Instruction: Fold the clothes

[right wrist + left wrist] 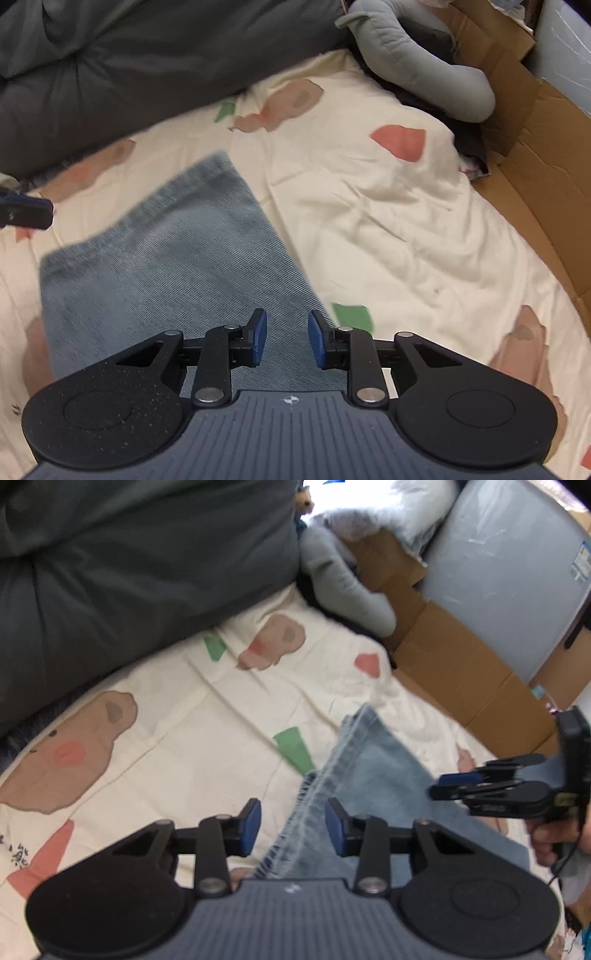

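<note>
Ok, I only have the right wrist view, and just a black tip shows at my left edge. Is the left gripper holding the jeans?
Observer: No. The left gripper is open; the jeans edge runs between its pads, which are not pressing it.
Operator: What's that edge like?
Observer: Stitched further out, and it looks frayed near the fingers.
Operator: Can you see my right gripper from there?
Observer: Yes, the right gripper shows side-on over the denim's right part, with a hand gripping its handle.

Both wrist views steeply down, sharing jeans [369, 775].
</note>
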`<state>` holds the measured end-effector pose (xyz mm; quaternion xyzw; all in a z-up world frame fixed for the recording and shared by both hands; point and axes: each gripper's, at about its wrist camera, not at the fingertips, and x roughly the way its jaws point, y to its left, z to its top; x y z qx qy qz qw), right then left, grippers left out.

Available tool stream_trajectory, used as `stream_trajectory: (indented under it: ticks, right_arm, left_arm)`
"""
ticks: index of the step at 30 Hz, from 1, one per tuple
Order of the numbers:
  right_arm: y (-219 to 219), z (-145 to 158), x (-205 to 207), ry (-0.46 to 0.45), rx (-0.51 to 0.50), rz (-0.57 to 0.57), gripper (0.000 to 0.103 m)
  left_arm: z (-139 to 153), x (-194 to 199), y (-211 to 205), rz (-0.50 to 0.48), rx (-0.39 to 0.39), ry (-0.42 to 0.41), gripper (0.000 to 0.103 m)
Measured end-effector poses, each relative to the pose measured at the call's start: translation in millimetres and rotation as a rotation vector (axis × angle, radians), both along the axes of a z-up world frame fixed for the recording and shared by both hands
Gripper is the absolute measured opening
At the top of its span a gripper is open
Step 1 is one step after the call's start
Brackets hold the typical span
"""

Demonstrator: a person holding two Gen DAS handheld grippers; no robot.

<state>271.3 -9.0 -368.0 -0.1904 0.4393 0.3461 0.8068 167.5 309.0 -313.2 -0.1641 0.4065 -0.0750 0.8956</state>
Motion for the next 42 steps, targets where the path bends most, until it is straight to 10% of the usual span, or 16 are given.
stream_trajectory:
  ticks: [22, 34, 42]
  right_arm:
    - [26, -11, -43, 0.029, 0.233, -0.08, 0.045]
    - [67, -28, -41, 0.03, 0.204, -0.014, 0.044]
    - [74, -45, -35, 0.048, 0.158, -0.027, 0.045]
  left_arm:
    - [-26, -30, -76, 0.076, 0.017, 0.002, 0.028]
    - [-66, -23, -56, 0.139, -0.015, 0.067, 0.003]
    - [-82, -11, -48, 0.139, -0.065, 0.099, 0.003]
